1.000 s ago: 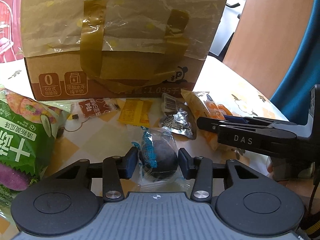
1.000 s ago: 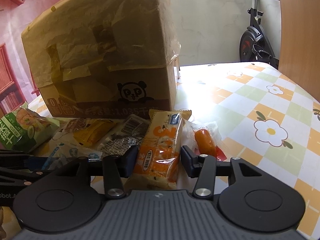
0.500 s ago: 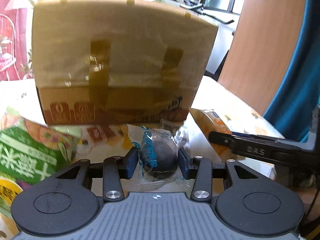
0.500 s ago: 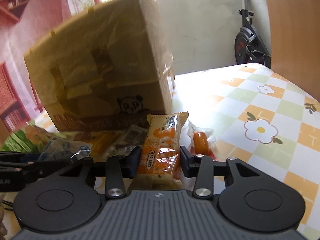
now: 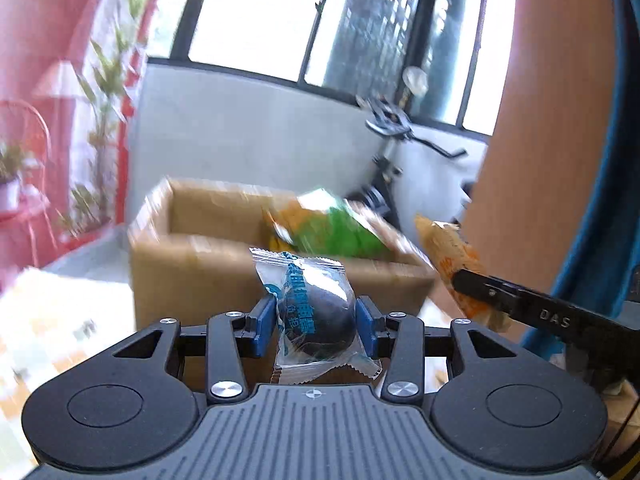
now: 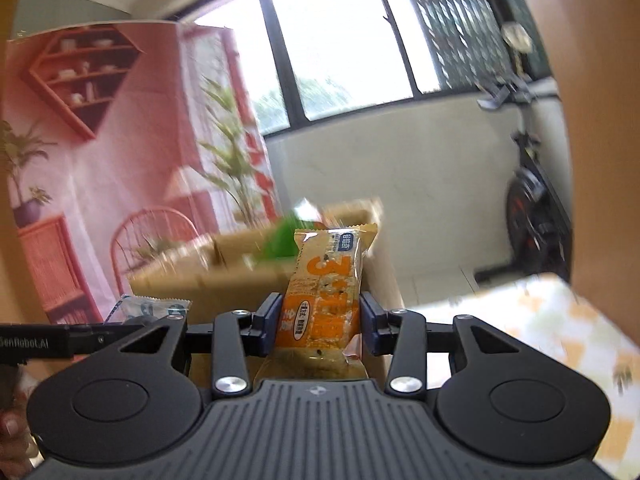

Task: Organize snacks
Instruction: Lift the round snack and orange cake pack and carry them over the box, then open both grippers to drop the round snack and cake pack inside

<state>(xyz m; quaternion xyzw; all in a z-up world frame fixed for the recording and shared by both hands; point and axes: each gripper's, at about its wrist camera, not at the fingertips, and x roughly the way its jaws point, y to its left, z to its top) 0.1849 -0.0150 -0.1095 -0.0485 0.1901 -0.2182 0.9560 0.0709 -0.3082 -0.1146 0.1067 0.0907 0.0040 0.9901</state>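
Lifting both snacks above the box rim.
Left gripper [image 5: 316, 320] pinches dark bun [image 5: 320, 316]; right gripper [image 6: 319, 320], jaws just tightened, pinches orange bar [image 6: 326, 300]; box [image 5: 192, 264] now ahead, below fingers.

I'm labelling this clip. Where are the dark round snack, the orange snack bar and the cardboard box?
dark round snack [image 5: 320, 316]: left wrist view, on its dark middle.
orange snack bar [image 6: 324, 292]: right wrist view, on its printed front.
cardboard box [image 5: 192, 276]: left wrist view, on its front wall.

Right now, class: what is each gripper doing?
Left gripper: shut on the dark round snack in its clear wrapper.
Right gripper: shut on the orange snack bar.
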